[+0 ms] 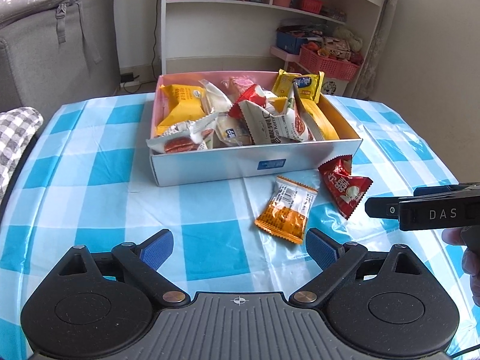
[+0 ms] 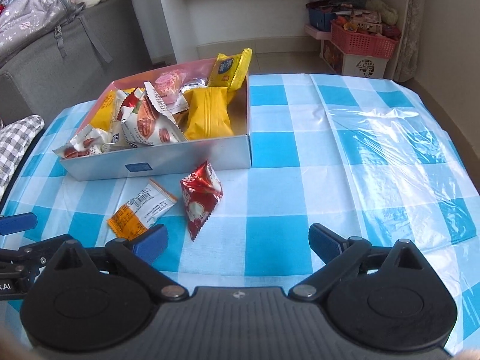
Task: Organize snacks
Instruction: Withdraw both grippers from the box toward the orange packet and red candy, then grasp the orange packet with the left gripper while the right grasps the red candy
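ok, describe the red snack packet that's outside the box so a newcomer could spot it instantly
Find the open white box of snacks on the blue checked tablecloth. Two packets lie loose in front of it. The red packet is the shiny, puffed one on the right; its neighbour, the orange-and-white packet, lies flat.

the right gripper (image 1: 426, 210) is cut off by the right edge of the left wrist frame, so its jaws cannot be seen there. in the box (image 1: 210, 168), packets overlap and bury those beneath. print on the orange packet (image 1: 286, 210) and the red packet (image 2: 201, 198) is too small to read. the checked cloth (image 2: 15, 150) runs off the left edge. shelf contents at the top are blurred.
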Available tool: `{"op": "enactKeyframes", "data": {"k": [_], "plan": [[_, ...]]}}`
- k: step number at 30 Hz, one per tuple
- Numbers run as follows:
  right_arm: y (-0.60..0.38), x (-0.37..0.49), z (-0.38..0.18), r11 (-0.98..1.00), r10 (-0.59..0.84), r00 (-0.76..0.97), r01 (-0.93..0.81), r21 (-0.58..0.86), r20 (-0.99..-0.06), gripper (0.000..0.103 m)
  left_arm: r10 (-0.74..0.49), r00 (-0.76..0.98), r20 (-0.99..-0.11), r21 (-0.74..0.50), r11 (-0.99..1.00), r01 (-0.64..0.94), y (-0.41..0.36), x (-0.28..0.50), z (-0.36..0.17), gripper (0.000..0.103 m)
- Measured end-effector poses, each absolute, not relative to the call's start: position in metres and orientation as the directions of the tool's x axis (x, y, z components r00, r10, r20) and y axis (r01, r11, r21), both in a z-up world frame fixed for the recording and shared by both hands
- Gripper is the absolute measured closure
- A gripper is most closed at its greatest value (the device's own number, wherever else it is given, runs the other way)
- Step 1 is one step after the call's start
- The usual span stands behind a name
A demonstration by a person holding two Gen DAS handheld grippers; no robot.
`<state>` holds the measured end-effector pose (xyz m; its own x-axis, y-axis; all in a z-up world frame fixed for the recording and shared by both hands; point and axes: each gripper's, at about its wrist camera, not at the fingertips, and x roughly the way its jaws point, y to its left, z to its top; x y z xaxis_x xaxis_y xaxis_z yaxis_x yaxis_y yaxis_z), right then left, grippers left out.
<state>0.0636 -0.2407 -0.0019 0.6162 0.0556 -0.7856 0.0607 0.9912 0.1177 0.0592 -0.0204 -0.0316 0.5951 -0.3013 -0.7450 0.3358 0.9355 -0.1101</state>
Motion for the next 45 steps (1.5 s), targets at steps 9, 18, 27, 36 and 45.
{"op": "enactKeyframes", "data": {"k": [9, 18, 27, 36, 45], "plan": [[-0.253, 0.068, -0.006, 0.987, 0.044, 0.627, 0.093, 0.131, -0.777, 0.003, -0.356, 0.579, -0.734, -0.122, 0.907, 0.403, -0.047, 0.079, -0.066, 0.008], [-0.256, 0.076, -0.016, 0.985, 0.050, 0.623, 0.097, 0.141, -0.780, 0.003, -0.356, 0.593, -0.722, -0.062, 0.888, 0.457, -0.071, 0.086, -0.070, 0.017], [-0.255, 0.078, -0.018, 0.985, 0.049, 0.628, 0.099, 0.143, -0.777, 0.003, -0.326, 0.607, -0.725, -0.015, 0.888, 0.459, -0.078, 0.087, -0.065, 0.063], [-0.244, 0.087, -0.022, 0.979, 0.067, 0.637, 0.108, 0.175, -0.768, 0.006, -0.268, 0.605, -0.750, 0.021, 0.904, 0.427, -0.066, 0.085, -0.055, 0.065], [-0.226, 0.097, -0.028, 0.981, 0.050, 0.647, 0.111, 0.158, -0.761, 0.010, -0.232, 0.594, -0.770, 0.019, 0.923, 0.385, -0.040, 0.084, -0.047, 0.065]]}}
